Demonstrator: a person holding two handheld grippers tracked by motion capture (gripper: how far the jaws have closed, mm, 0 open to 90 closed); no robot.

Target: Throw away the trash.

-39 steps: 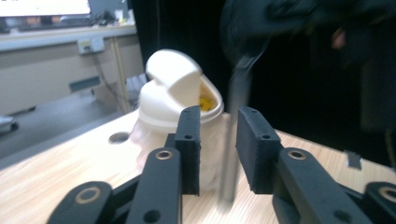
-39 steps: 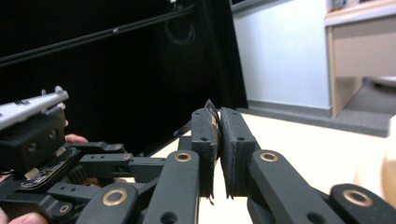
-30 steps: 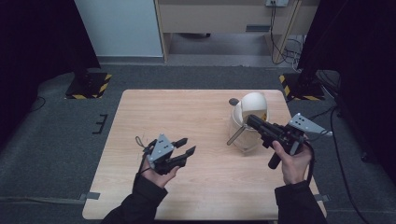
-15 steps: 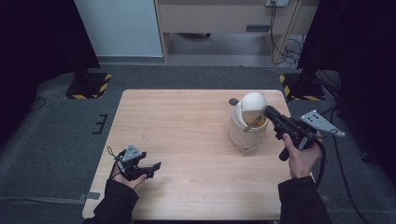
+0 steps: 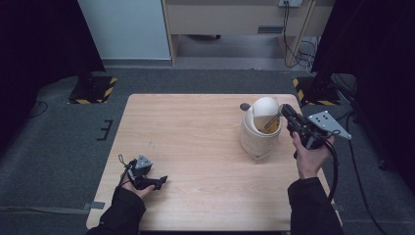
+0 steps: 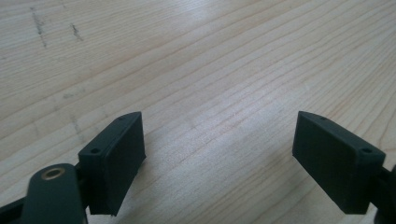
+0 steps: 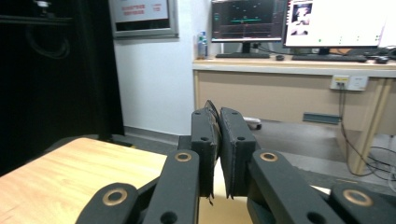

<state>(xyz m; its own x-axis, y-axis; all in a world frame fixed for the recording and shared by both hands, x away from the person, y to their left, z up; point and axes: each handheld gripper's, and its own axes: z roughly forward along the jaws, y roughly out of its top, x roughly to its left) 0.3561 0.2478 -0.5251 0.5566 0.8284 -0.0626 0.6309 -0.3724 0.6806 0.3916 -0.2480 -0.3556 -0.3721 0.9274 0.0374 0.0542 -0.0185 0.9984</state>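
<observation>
A white round container (image 5: 254, 139) stands at the right of the table, its domed lid (image 5: 264, 108) tilted back over a yellowish inside. My right gripper (image 5: 285, 110) is level with the lid on the container's right side. Its jaws are shut on a thin strip (image 5: 272, 122) that slants down into the opening. In the right gripper view that gripper (image 7: 218, 117) has its pads pressed together on a thin dark edge (image 7: 211, 106). My left gripper (image 5: 160, 180) rests low at the table's near left. In the left gripper view it stands open (image 6: 219, 140), nothing between the jaws.
A small dark round thing (image 5: 244, 106) lies on the table (image 5: 195, 127) just behind the container. Beyond the far edge are a white panel, a wooden desk (image 7: 299, 88) with monitors, and cables on the grey floor. Black stands flank the table.
My left gripper has pulled back from the table's middle to the near left corner. My right gripper has moved right and away, and the container's lid now tilts back.
</observation>
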